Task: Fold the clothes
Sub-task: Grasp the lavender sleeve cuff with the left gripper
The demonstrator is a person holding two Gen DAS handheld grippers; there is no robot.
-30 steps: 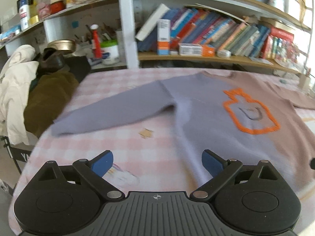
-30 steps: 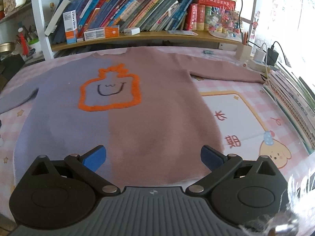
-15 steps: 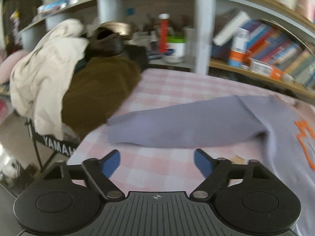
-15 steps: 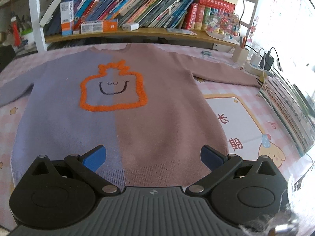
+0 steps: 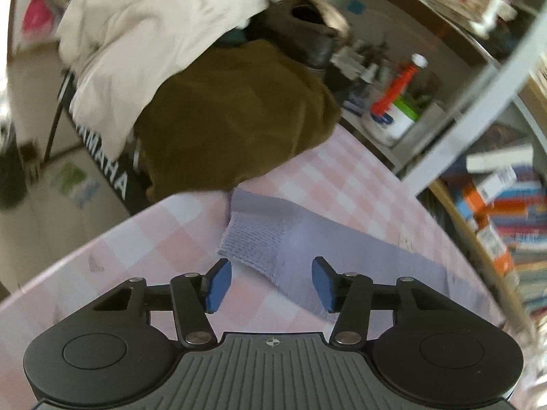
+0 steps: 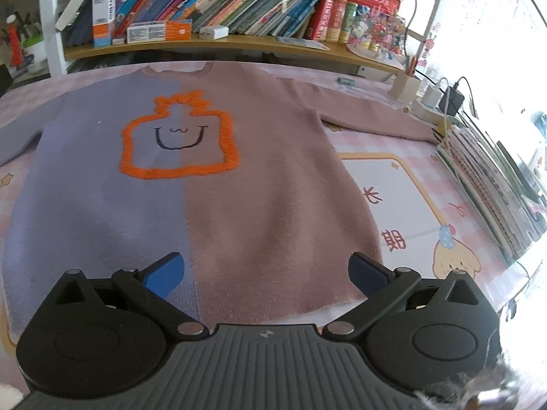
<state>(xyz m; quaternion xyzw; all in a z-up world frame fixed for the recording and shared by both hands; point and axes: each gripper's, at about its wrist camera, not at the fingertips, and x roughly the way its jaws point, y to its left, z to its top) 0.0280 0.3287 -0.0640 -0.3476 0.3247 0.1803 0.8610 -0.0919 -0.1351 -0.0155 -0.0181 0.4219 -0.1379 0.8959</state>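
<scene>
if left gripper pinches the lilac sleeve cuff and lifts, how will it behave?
Likely floppy: the sleeve cuff is soft ribbed knit lying limp, so it should drape from the left gripper. Probably light, though the sweater may drag on the tablecloth.

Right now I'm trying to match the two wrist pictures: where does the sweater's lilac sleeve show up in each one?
Left wrist: the lilac sleeve lies on the pink checked tablecloth, its ribbed cuff just ahead of the open left gripper.
Right wrist: only its upper part shows, running off the left edge.
Shared landmark: the orange-red bottle on the shelf.
</scene>
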